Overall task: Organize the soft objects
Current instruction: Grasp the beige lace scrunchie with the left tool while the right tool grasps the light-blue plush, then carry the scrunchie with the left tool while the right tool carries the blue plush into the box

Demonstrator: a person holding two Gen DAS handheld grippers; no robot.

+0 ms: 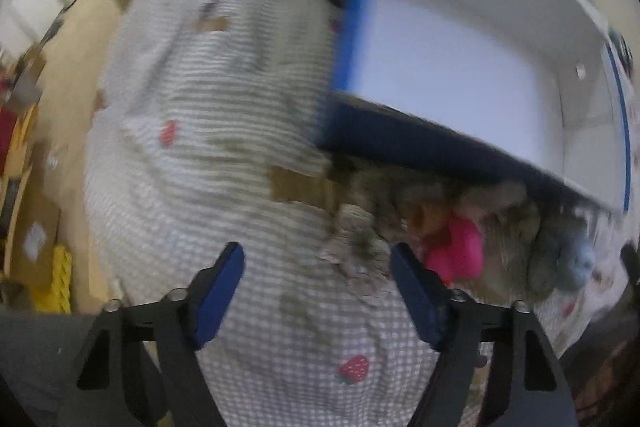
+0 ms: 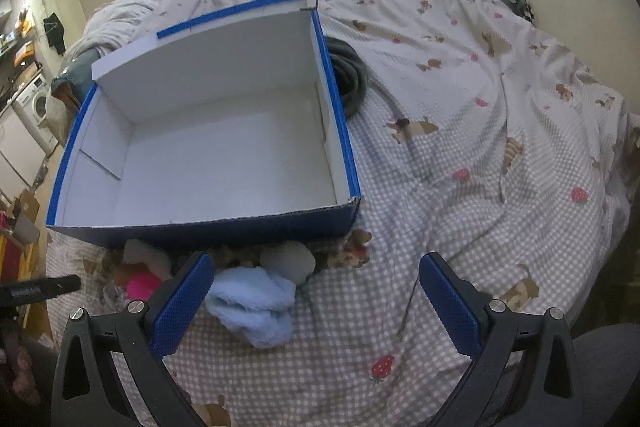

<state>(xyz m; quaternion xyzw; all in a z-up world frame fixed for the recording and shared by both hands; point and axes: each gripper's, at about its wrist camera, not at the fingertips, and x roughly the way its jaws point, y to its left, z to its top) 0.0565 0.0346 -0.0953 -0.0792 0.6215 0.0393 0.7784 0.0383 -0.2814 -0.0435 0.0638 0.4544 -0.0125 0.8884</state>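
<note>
A bed covered by a grey-and-white checked quilt [image 2: 460, 227] printed with strawberries and small brown dogs fills most of both views; its fabric lies in loose folds toward the far wall.

On the quilt stands a large open cardboard box, blue outside and white inside [image 2: 224, 143]. Its interior is bare. One tall flap stands upright along the far side. In the left wrist view the same box [image 1: 460, 75] appears at upper right, heavily blurred.

A coiled black hose or cable [image 2: 348, 83] lies on the quilt, touching the box's right outer wall.

The soft objects sit in a small heap on the quilt directly against the box's near wall. They comprise a light blue fluffy cloth [image 2: 256, 311], nearest the camera; a pale grey rounded plush item [image 2: 290, 261] just behind it, touching it; a bright pink soft item [image 2: 140, 287] to the left; and a brown-and-cream patterned piece [image 2: 352, 247] at the box's near right corner. In the left wrist view the pink item [image 1: 456, 251] shows among blurred grey-brown plush beneath the box edge; details there cannot be made out.

The right gripper [image 2: 316, 307] has its blue-padded jaws spread wide, nothing between the pads; the blue cloth lies just inside the left-hand finger.

The left gripper [image 1: 318, 295] has its jaws apart, holding nothing, above bare quilt, with the heap just beyond its right-hand finger.
</note>
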